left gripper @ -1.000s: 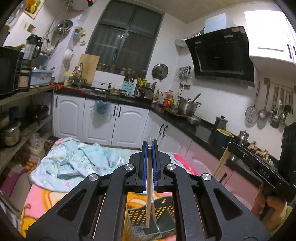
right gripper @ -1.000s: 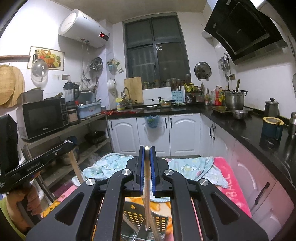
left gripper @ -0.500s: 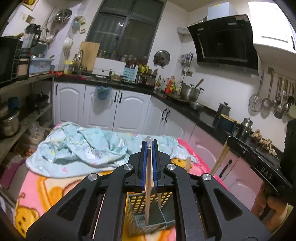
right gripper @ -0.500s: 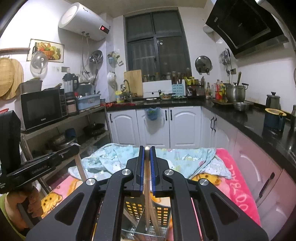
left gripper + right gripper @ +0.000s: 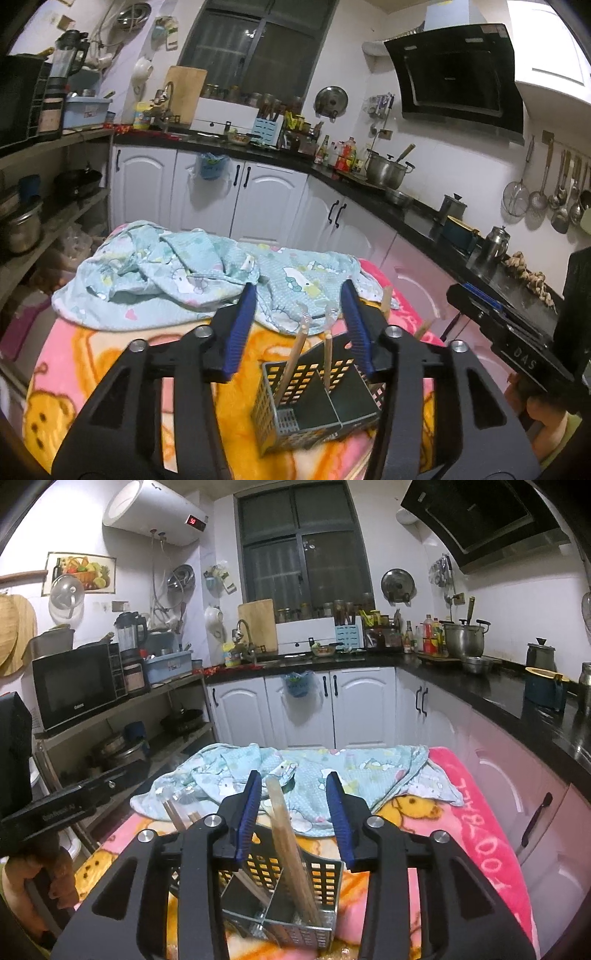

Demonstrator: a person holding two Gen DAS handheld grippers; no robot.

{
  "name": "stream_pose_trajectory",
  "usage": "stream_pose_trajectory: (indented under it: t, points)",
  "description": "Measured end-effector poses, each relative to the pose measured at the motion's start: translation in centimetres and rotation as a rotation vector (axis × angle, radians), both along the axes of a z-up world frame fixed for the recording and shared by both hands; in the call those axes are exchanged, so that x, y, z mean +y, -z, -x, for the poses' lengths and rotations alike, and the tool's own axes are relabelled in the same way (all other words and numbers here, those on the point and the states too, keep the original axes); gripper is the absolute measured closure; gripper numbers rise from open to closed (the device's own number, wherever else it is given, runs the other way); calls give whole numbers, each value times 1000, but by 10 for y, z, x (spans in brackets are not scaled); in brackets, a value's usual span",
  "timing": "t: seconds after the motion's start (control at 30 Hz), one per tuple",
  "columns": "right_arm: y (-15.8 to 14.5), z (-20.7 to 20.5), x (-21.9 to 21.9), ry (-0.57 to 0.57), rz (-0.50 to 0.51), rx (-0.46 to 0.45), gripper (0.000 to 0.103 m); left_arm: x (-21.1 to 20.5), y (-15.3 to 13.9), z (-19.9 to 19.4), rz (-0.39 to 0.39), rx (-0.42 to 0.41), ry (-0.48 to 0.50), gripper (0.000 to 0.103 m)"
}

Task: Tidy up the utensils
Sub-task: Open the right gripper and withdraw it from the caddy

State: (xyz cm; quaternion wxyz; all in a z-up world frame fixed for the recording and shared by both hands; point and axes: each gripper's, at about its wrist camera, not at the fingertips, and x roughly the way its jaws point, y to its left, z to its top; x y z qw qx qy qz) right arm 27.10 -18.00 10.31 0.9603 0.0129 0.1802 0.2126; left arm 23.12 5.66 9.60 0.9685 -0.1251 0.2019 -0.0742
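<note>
We see perforated utensil caddy [image 5: 317, 402] directly below and ahead of both tongs, on pink cartoon blanket [image 5: 92, 373]. Chopsticks [image 5: 291, 365] stand near-upright in compartments, long axis leaning slightly.

Left tongs [image 5: 299, 325]: jaws just opened, standing apart, gripping nothing; chopsticks between, untouched.

Right tongs [image 5: 293, 808]: jaws just opened; wooden chopstick [image 5: 284, 834] between, clear of pads, resting in caddy.

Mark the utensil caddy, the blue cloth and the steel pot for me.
utensil caddy [image 5: 284, 384]: left wrist view, perforated left wall.
blue cloth [image 5: 365, 771]: right wrist view, flat middle.
steel pot [image 5: 386, 170]: left wrist view, side wall.
</note>
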Motion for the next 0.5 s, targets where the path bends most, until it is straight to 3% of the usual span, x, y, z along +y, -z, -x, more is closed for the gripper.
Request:
stream_pose_trajectory:
  t: [0.1,0.17,0.23,0.5]
  points:
    - [0,5,-2,7,12,-1,53,6,-3,7,21,2,-17,38]
    - [0,9,-4,9,20,-2,51,9,-4,13,28,-1,-24,22]
    - [0,13,-4,11,30,0,45,13,-5,18,35,0,-34,12]
    - [-2,30,-9,4,43,-2,39,26,-7,37,65,28,-56,11]
